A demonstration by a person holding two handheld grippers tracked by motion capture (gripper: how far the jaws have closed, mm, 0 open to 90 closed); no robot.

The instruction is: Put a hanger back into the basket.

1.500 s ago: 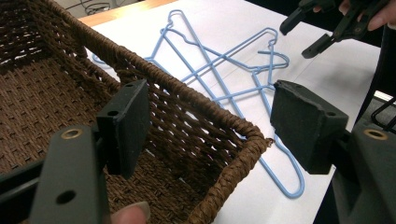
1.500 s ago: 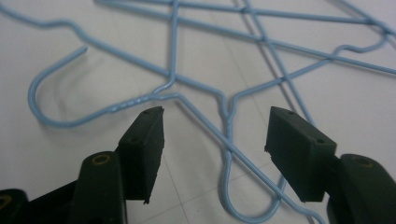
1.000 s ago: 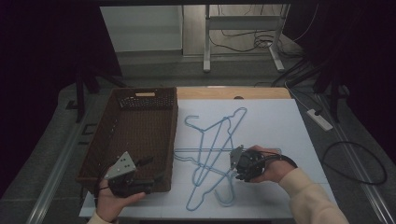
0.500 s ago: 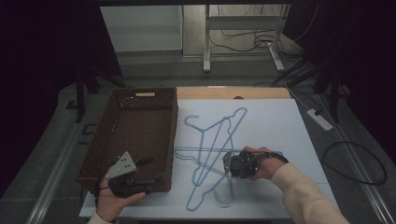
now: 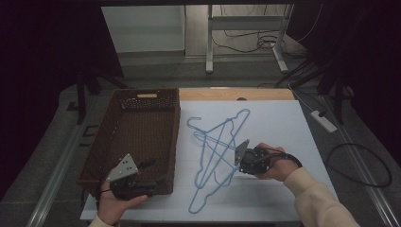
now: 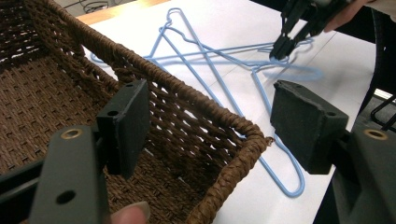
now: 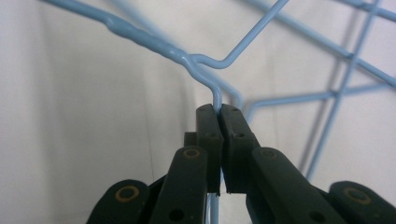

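Three light blue wire hangers (image 5: 216, 142) lie tangled on the white table top (image 5: 274, 118), right of a brown wicker basket (image 5: 147, 95). My right gripper (image 5: 234, 160) points left into the pile. Its jaws have just been closing and are shut on the blue hanger wire (image 7: 154, 42), pinched at the tips of the right gripper (image 7: 219, 109). That end of the hanger sits a little above the table. My left gripper (image 5: 150, 174) is open at the basket's near right corner, and the basket rim (image 6: 187, 100) lies between the jaws of the left gripper (image 6: 212, 123). The right gripper (image 6: 282, 46) is seen beyond the hangers (image 6: 210, 95).
The basket holds nothing that I can see. A bare wooden strip (image 5: 236, 93) runs along the table's far edge. A desk frame (image 5: 208, 42), cables and a power strip (image 5: 324, 120) are on the floor beyond and right of the table.
The right gripper's jaws have gone from open to shut on the hanger wire, and the hand has risen slightly with it. The left hand has stayed put.
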